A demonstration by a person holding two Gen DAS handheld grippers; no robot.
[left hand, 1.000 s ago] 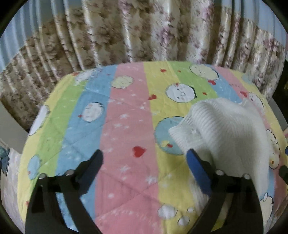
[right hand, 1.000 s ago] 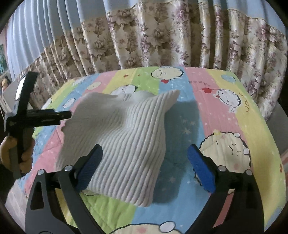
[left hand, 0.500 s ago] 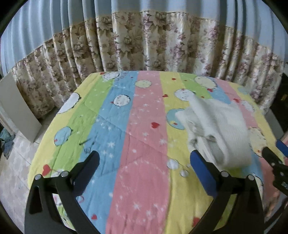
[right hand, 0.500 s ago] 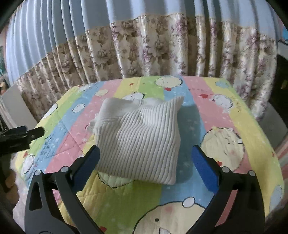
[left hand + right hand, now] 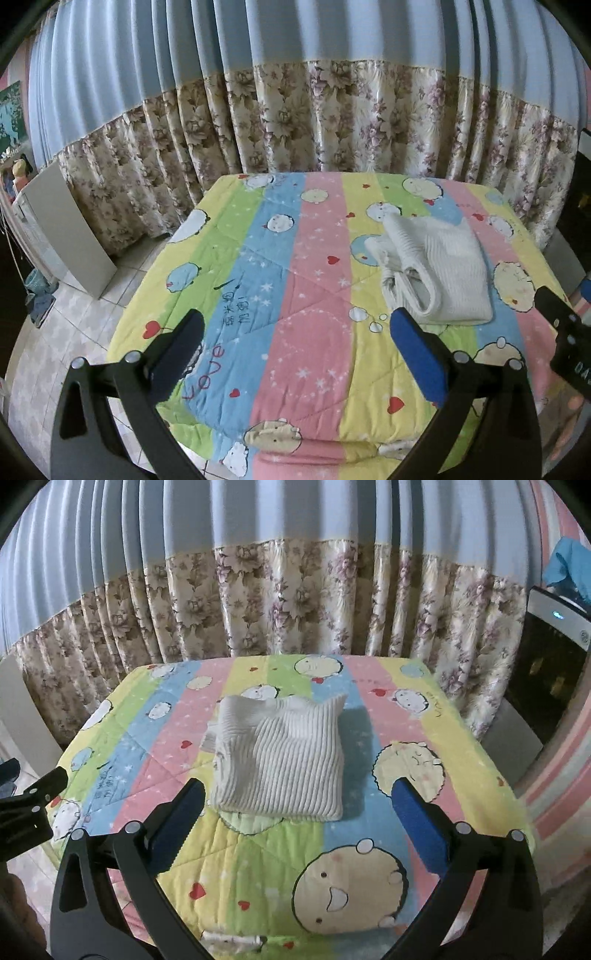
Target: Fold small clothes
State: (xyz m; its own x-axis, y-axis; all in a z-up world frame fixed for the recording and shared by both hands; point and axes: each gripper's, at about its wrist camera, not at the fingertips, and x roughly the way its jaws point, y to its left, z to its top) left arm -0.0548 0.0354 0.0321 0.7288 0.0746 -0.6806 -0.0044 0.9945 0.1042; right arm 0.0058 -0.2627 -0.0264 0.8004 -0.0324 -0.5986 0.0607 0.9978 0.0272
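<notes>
a: status on the fold?

b: looks basically done. white ribbed knit garment [image 5: 280, 764] lies as a compact folded bundle on the striped cartoon quilt [image 5: 354, 867], roughly mid-table, a bit toward the right side in the left wrist view [image 5: 443, 266].

a: anyone holding it?

b: no. left gripper [image 5: 295, 347] has its jaws spread wide, nothing between them, hanging above the near edge of the quilt, apart from the garment. right gripper [image 5: 299, 819] also wide apart and empty, the bundle sits just beyond its fingers, not touching as far as i can tell.

a: neat fold?

b: mostly. from the left view the open side shows loose layers and a gap, and a bit of fabric pokes out at the left edge. top edge is slightly uneven. so folded, not crisp.

a: anything left?

b: my guess: maybe a tidy or press of that loose edge, otherwise this piece is finished. no other clothes visible on the quilt. floral curtain [image 5: 295, 602] behind, nothing in the way.
</notes>
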